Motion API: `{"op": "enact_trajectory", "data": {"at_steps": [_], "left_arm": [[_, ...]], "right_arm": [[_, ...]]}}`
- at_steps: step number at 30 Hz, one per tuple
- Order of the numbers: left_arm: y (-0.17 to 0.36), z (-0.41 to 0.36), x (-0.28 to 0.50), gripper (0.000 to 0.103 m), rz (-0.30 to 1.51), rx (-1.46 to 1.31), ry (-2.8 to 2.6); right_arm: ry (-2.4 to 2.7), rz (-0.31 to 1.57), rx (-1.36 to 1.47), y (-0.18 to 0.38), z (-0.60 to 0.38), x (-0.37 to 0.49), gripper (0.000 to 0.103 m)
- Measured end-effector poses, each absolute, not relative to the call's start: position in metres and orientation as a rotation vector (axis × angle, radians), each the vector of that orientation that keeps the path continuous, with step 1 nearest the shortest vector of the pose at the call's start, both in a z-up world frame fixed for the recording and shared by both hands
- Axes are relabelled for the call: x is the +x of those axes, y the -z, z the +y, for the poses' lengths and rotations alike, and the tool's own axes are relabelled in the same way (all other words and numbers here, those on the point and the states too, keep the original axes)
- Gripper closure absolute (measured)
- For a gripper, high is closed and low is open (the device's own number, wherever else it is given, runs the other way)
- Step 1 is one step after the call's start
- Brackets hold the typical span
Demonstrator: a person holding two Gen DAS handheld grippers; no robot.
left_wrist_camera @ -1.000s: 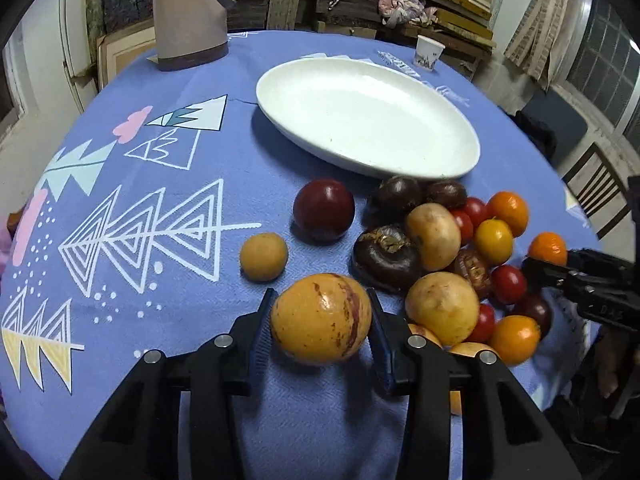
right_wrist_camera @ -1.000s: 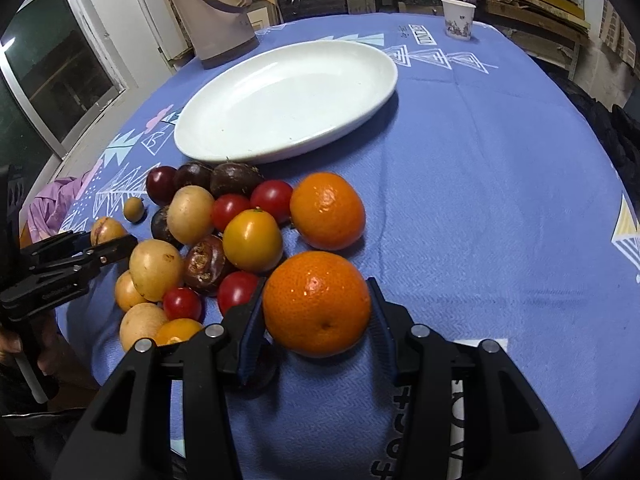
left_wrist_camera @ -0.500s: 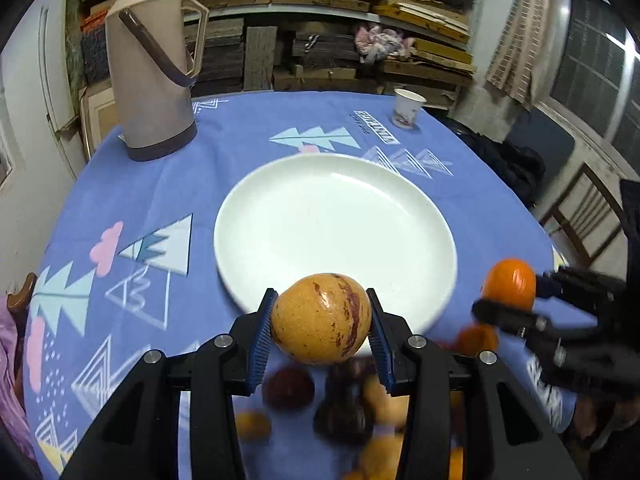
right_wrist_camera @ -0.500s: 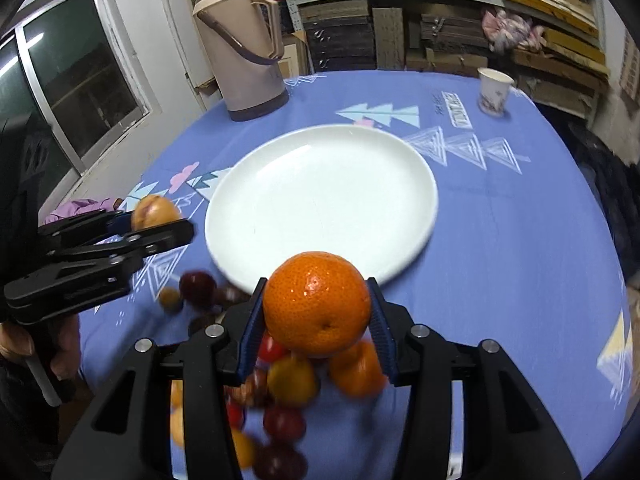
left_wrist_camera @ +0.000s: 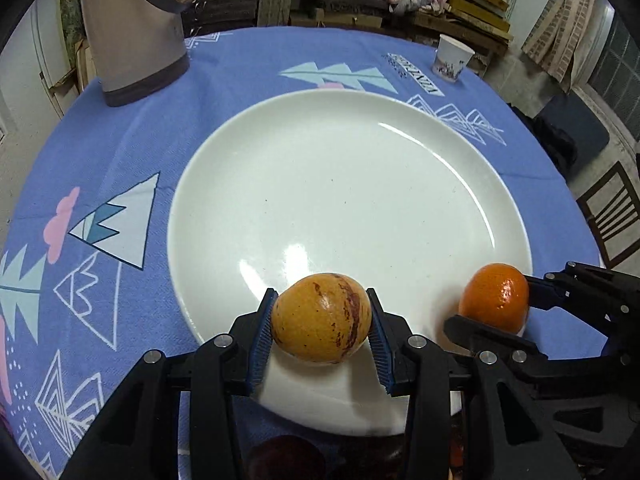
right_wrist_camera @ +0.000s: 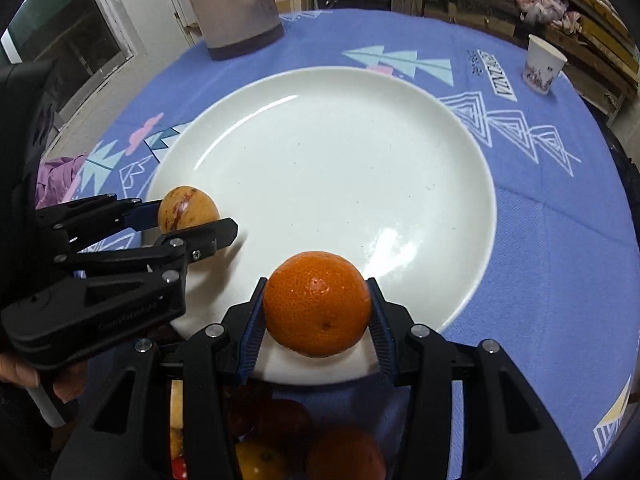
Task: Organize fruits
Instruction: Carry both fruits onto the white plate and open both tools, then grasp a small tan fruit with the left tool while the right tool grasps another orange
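The left gripper (left_wrist_camera: 320, 326), a black two-finger tool with blue ribbed pads, was clamped on a yellow-orange oval fruit streaked with dark red (left_wrist_camera: 320, 318), held over the near rim of a large round white ceramic plate (left_wrist_camera: 360, 184). Just beside it, the right gripper (right_wrist_camera: 316, 316) was closed around a round orange tangerine with a dimpled skin (right_wrist_camera: 317, 304), also over the plate's near edge. In the left wrist view the tangerine (left_wrist_camera: 494, 298) appeared at the plate's right side between the other tool's fingers; in the right wrist view the streaked fruit (right_wrist_camera: 187, 212) sat at the plate's left edge. Whether either fruit touched the plate could not be told.

The plate lay on a round table covered in a blue cloth printed with white and pale-blue triangle trees (left_wrist_camera: 132, 152). Beyond the plate stood a beige thermos jug with a dark base (left_wrist_camera: 132, 40) and a small white paper cup with a floral print (right_wrist_camera: 542, 64). A blurred heap of red, orange and yellow fruits (right_wrist_camera: 304, 440) lay on the cloth below the right gripper, outside the plate.
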State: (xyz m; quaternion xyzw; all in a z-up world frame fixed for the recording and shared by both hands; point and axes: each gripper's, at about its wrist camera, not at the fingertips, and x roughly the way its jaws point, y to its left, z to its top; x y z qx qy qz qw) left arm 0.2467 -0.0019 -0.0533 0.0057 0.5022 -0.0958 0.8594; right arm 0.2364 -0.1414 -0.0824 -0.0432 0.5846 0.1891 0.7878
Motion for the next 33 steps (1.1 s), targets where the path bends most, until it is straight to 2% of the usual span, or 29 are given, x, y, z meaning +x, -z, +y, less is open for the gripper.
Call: {"op": "enact_trajectory", "data": {"at_steps": [3, 4, 5, 6, 9, 14, 21, 23, 33], "left_arm": [[0.056, -0.004, 0.244, 0.059, 1.048, 0.023, 0.190], [0.056, -0.004, 0.243, 0.058, 1.048, 0.023, 0.186], [0.056, -0.004, 0.243, 0.054, 1.048, 0.023, 0.180], [0.055, -0.003, 0.242, 0.044, 1.045, 0.027, 0.165], [0.043, 0.002, 0.234, 0.029, 1.004, 0.008, 0.178], [0.021, 0.010, 0.217, 0.017, 0.946, 0.015, 0.171], [0.006, 0.035, 0.177, 0.016, 0.896, 0.021, 0.154], [0.005, 0.042, 0.165, 0.012, 0.893, 0.026, 0.139], [0.023, 0.065, 0.117, 0.010, 0.909, 0.027, 0.100]], "right_arm": [[-0.392, 1.275, -0.074, 0.087, -0.144, 0.240, 0.053], [-0.388, 1.268, -0.067, 0.086, -0.145, 0.240, 0.043], [-0.374, 1.247, -0.056, 0.083, -0.148, 0.240, 0.038], [-0.369, 1.238, -0.050, 0.080, -0.150, 0.239, 0.037], [-0.368, 1.203, -0.025, 0.068, -0.157, 0.235, 0.034], [-0.377, 1.137, 0.044, 0.044, -0.178, 0.221, 0.025], [-0.338, 1.071, 0.118, 0.023, -0.216, 0.183, 0.019], [-0.318, 1.065, 0.130, 0.022, -0.225, 0.171, 0.018], [-0.335, 1.026, 0.116, 0.026, -0.232, 0.111, 0.014]]}}
